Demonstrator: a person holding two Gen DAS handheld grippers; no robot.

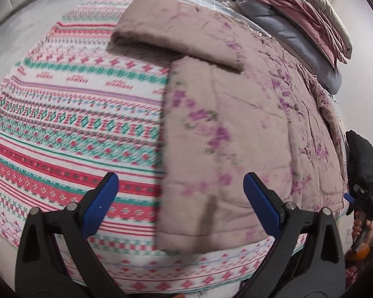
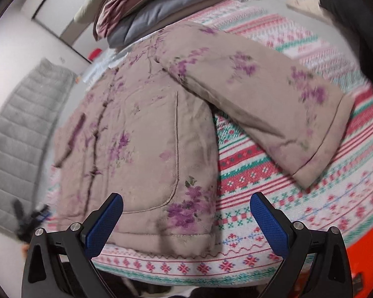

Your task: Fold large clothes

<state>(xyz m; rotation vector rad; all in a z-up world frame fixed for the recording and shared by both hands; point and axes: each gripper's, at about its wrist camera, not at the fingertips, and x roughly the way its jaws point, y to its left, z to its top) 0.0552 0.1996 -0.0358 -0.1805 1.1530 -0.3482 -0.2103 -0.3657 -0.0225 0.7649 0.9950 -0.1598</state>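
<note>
Patterned bedspread (image 1: 62,114) under floral jacket (image 2: 146,134); pocket seen only from right wrist.

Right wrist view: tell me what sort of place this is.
Probably a bedroom at home: a jacket lies on a patterned bedspread, folded bedding is stacked behind it, and a padded headboard stands beside.

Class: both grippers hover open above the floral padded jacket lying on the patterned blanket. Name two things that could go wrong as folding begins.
1. The jacket is thick and padded, so the open right hand-held gripper may pinch only the top layer at the hem.
2. One sleeve is splayed out over the patterned blanket; the left hand-held gripper might snag that blanket too.
</note>
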